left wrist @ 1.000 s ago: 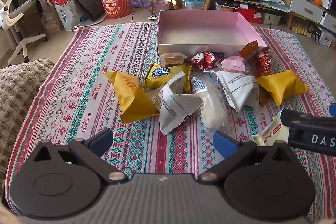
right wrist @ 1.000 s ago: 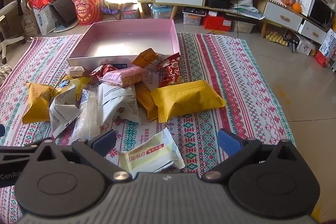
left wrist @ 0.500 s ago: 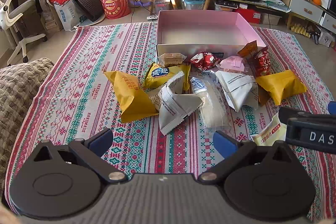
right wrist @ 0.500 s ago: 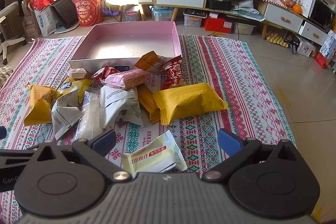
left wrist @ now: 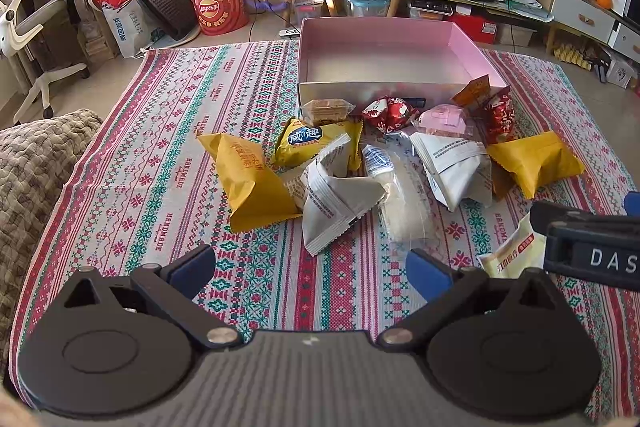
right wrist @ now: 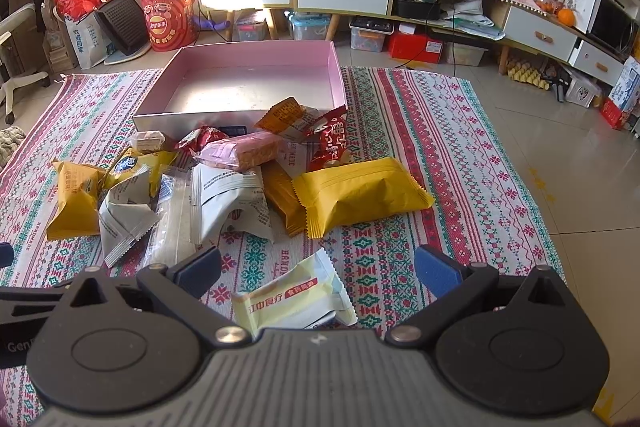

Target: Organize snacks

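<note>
— On the stripy rug (right wrist: 432, 155), what is between the fingers of the right gripper (right wrist: 318, 273)?

— A pale yellow snack pack (right wrist: 288, 301); it lies flat, its long side going left to right, tipped up a bit at the right; the jaws are wide apart and not touching it.

— And the left gripper (left wrist: 312, 263)?

— Its jaws are wide apart too, over bare rug; the snack pile (left wrist: 384, 163) sits just in front of the pink box (left wrist: 472, 47).
</note>
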`<state>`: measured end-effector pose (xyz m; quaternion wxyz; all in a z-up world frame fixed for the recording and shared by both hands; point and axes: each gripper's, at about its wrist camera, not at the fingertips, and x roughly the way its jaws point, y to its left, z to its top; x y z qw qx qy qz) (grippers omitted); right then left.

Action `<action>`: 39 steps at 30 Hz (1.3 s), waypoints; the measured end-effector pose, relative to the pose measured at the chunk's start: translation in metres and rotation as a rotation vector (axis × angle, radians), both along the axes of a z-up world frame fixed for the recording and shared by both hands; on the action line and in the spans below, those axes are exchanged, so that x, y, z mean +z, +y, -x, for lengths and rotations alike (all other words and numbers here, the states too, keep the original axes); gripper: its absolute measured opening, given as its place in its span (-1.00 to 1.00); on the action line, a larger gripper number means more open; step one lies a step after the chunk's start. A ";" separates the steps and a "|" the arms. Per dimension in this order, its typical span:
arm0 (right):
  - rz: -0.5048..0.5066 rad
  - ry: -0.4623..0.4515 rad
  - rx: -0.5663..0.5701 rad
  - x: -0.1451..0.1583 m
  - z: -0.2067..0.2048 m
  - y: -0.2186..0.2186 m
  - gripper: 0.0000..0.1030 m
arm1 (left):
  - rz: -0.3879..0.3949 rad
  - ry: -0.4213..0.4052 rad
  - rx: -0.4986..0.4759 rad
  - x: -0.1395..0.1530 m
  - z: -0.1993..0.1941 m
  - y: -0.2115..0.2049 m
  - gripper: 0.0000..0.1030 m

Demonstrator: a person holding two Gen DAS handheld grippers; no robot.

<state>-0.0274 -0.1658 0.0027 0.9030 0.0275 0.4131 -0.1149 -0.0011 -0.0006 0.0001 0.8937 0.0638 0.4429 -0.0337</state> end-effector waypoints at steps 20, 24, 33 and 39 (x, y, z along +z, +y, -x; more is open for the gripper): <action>-0.009 0.003 -0.001 0.000 0.000 0.001 1.00 | -0.001 0.000 0.000 -0.001 0.000 0.000 1.00; -0.010 0.003 0.000 0.000 0.000 0.001 1.00 | -0.002 0.001 0.001 -0.001 0.000 0.000 1.00; -0.010 0.003 0.000 0.000 0.000 0.001 1.00 | -0.002 0.001 0.000 -0.001 0.000 0.000 1.00; -0.012 0.004 -0.001 -0.001 0.000 0.001 1.00 | -0.001 0.001 0.001 -0.001 0.000 0.000 1.00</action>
